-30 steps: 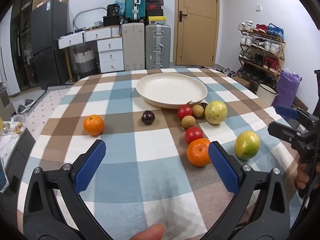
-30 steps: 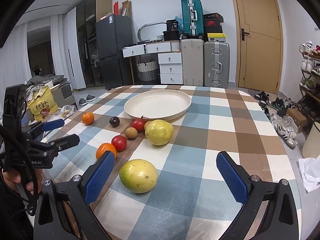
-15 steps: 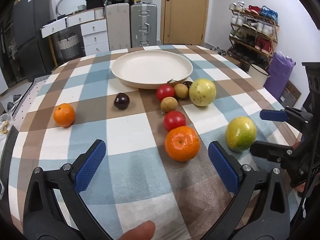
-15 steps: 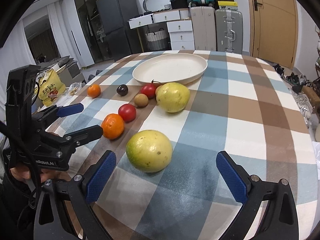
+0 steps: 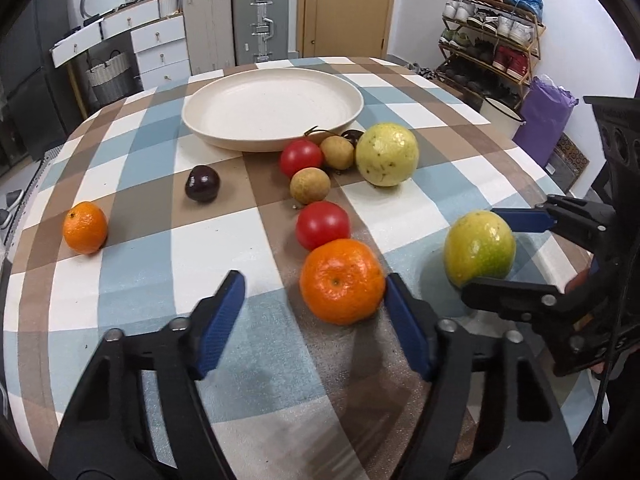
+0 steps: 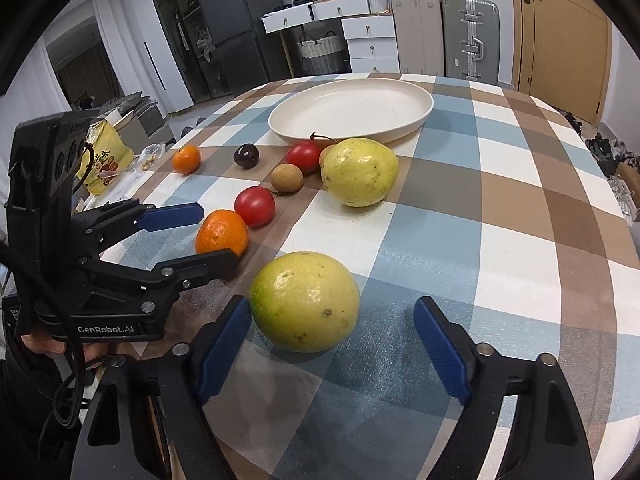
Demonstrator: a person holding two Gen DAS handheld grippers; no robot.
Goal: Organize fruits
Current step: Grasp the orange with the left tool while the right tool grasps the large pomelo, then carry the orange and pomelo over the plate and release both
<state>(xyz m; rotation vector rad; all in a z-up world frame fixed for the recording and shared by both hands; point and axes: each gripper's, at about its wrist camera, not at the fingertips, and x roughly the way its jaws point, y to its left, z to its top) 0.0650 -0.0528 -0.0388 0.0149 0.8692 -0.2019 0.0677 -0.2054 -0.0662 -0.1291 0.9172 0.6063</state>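
Observation:
A cream plate (image 5: 274, 114) sits empty at the far side of the checked table; it also shows in the right wrist view (image 6: 352, 110). My left gripper (image 5: 314, 298) is open, with a large orange (image 5: 342, 282) just ahead of its right finger. My right gripper (image 6: 332, 322) is open around a yellow-green fruit (image 6: 306, 300), which touches the left pad; it also shows in the left wrist view (image 5: 479, 247). Two red tomatoes (image 5: 323, 225), two small brown fruits (image 5: 310, 186), a pale yellow fruit (image 5: 387, 154), a dark plum (image 5: 202, 189) and a small orange (image 5: 85, 227) lie between the grippers and the plate.
The round table's edge (image 5: 552, 184) curves close on the right. A yellow snack bag (image 6: 105, 158) lies beyond the table's left edge. Suitcases (image 5: 260, 20), drawers and a shoe rack (image 5: 492, 32) stand behind the table.
Both grippers have moved forward and down toward the table. The left gripper's fingers have narrowed beside the large orange. The right gripper's fingers have come either side of the yellow-green fruit.

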